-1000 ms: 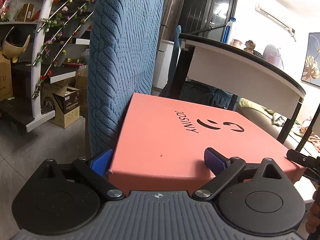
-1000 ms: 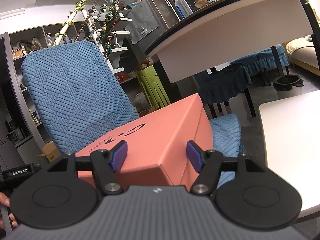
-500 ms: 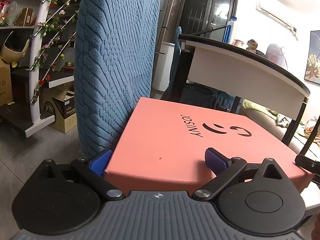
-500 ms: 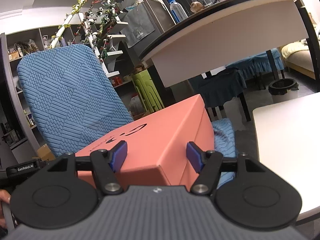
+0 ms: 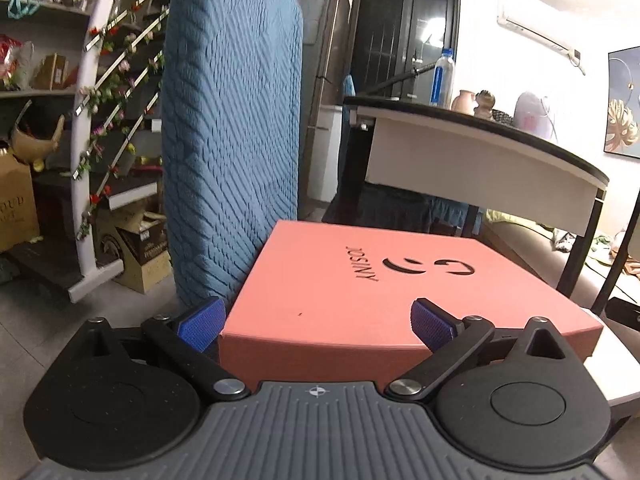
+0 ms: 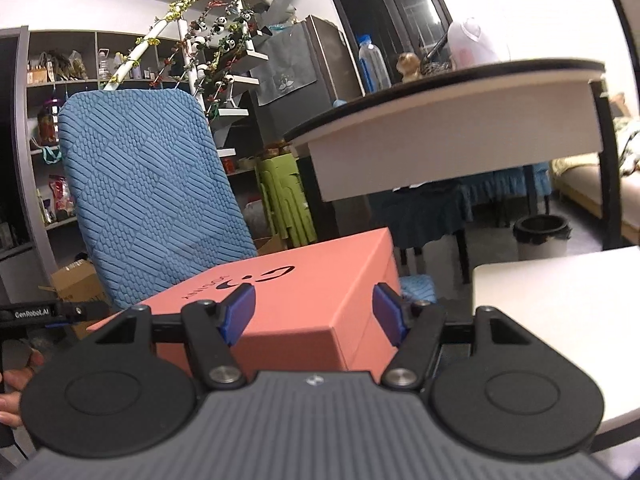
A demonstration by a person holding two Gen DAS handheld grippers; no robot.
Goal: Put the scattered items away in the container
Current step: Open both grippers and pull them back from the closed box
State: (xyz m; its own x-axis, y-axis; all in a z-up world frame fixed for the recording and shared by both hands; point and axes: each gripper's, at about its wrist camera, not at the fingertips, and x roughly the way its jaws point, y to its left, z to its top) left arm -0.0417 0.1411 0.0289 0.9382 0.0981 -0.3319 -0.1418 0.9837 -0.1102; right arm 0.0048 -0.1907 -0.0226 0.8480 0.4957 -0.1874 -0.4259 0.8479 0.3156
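Flanking one pink box: two spread claws, left claw, right claw.

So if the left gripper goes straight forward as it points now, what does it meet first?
The pink box. Its near side already sits between the open fingers of the left gripper, so contact would come almost at once; the exact gap is unclear.

Pink box blocks ahead; chair back crowds left.

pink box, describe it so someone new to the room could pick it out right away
Find the blue quilted chair beside the dark-topped table. The pink box sits against the chair's backrest, flat and closed, the only salmon-pink thing there, with a black logo printed on its lid.
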